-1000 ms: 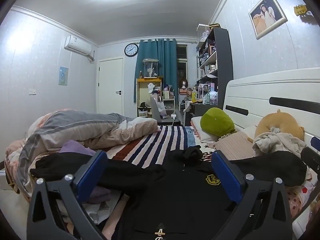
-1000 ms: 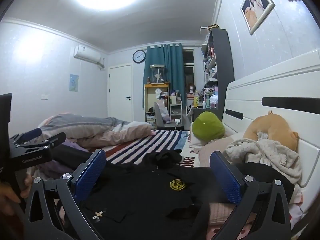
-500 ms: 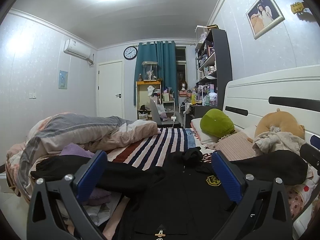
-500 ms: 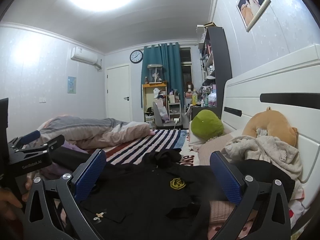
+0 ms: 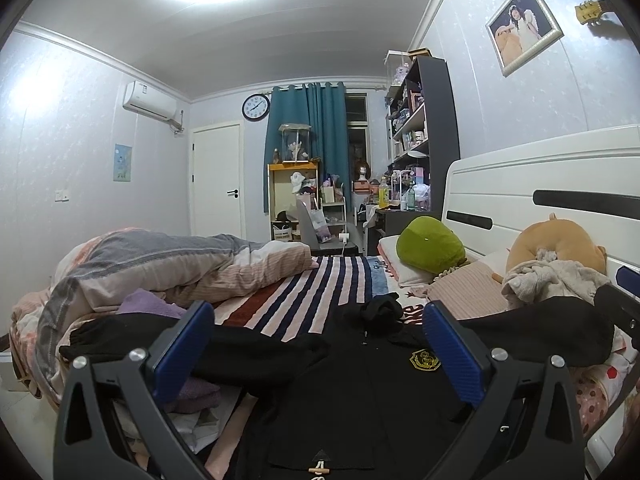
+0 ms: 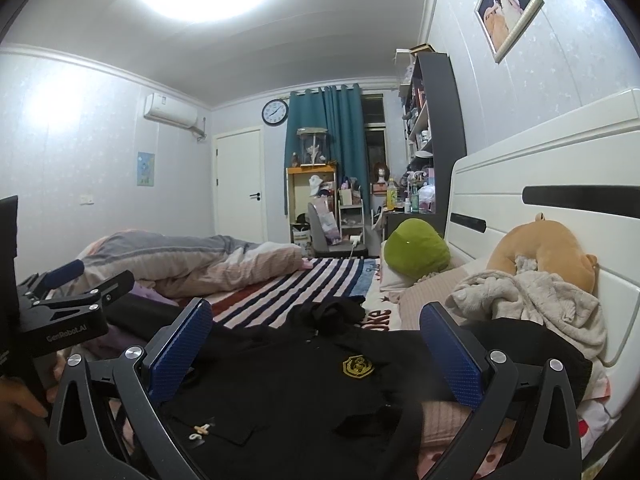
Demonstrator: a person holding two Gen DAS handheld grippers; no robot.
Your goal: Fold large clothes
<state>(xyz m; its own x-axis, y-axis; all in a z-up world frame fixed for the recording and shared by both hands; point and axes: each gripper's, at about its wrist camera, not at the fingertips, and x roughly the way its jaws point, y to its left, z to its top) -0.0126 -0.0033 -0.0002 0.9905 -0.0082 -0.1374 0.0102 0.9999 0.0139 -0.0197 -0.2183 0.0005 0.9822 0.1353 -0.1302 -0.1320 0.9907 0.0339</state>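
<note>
A large black coat (image 5: 352, 396) with a gold chest badge (image 5: 425, 360) lies spread flat on the bed, sleeves out to both sides, hood bunched at the far end. It also shows in the right wrist view (image 6: 304, 392) with its badge (image 6: 358, 366). My left gripper (image 5: 316, 344) is open and empty, held above the coat's lower front. My right gripper (image 6: 316, 344) is open and empty above the coat's chest. The left gripper's body (image 6: 68, 312) shows at the left edge of the right wrist view.
A rumpled duvet (image 5: 160, 268) lies on the bed's left side over a striped sheet (image 5: 320, 288). A green plush (image 5: 430, 244), an orange plush (image 5: 560, 240) and a beige garment (image 6: 532, 304) sit by the white headboard (image 5: 540, 184). Purple cloth (image 5: 148, 308) lies left.
Both grippers have tilted slightly upward and drifted a little; the view shows more ceiling. Both stay open and the coat has not moved.
</note>
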